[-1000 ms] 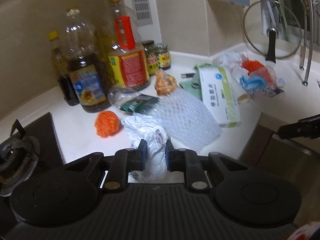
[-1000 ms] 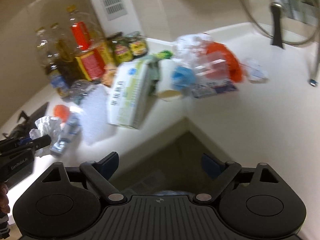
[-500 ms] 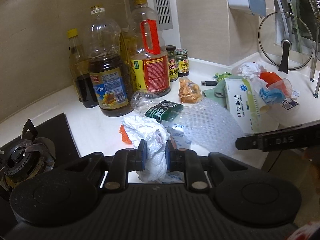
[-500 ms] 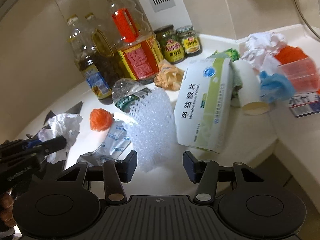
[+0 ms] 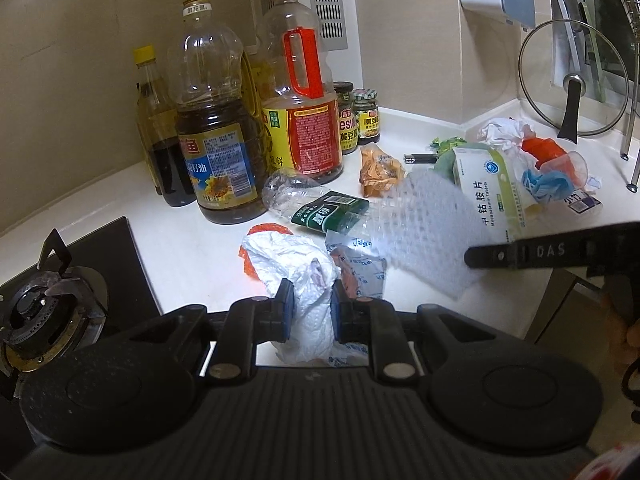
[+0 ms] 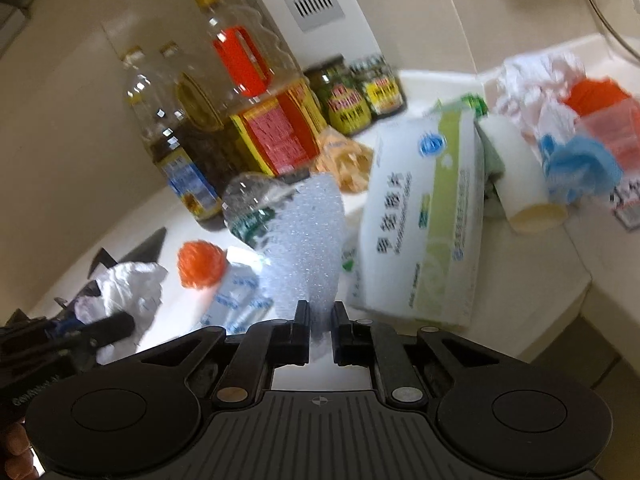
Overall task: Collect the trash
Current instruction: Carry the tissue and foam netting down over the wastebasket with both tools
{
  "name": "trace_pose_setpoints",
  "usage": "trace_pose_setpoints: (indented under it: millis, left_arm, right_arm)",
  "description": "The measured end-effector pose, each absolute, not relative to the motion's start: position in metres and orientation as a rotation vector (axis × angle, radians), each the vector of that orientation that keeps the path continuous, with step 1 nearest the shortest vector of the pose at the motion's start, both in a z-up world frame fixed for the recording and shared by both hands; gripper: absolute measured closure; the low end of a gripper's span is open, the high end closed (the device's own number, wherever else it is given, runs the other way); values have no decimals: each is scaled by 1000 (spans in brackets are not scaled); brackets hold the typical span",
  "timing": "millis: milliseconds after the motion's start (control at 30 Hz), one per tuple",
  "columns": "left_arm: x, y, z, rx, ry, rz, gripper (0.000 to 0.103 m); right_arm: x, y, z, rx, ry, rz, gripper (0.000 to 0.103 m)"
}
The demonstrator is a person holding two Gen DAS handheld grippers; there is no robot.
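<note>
Between our right gripper [image 6: 321, 330] fingers, just closing, sits the bubble wrap [image 6: 306, 248] edge, light and crushable, while our left gripper [image 5: 313, 312] pinches soft crumpled tissue [image 5: 298, 270].

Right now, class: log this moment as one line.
left hand-held gripper: shut on crumpled white bag | right hand-held gripper: just closed on foam sheet | counter: more trash
</note>
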State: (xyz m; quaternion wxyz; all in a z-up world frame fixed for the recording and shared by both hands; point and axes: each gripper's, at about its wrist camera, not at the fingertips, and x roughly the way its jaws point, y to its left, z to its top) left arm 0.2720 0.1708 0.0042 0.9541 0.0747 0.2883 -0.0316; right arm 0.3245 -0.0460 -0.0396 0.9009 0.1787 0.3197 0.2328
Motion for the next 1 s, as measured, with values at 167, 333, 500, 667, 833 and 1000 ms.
trace_pose_setpoints:
  millis: [167, 333, 500, 667, 833, 1000]
  left_arm:
    - [261, 164, 12, 151, 567, -54, 85]
    - [242, 150, 20, 151, 545, -50, 85]
    - [217, 125, 25, 148, 537, -58, 85]
    - [187, 91, 23, 141, 541, -76, 85]
    - [156, 55, 10, 108, 575, -105, 85]
    - [127, 27, -14, 48, 634, -139, 85]
  right_arm:
    - [309, -50, -17, 343, 596, 517, 94]
    - [284, -66, 1, 346, 559, 540, 94]
    - [251, -96, 8, 355, 545, 547, 94]
    - [213, -132, 7, 353, 566, 543, 94]
    - [173, -170, -3, 337, 613, 522, 94]
    - [142, -199, -24, 302, 687, 486, 94]
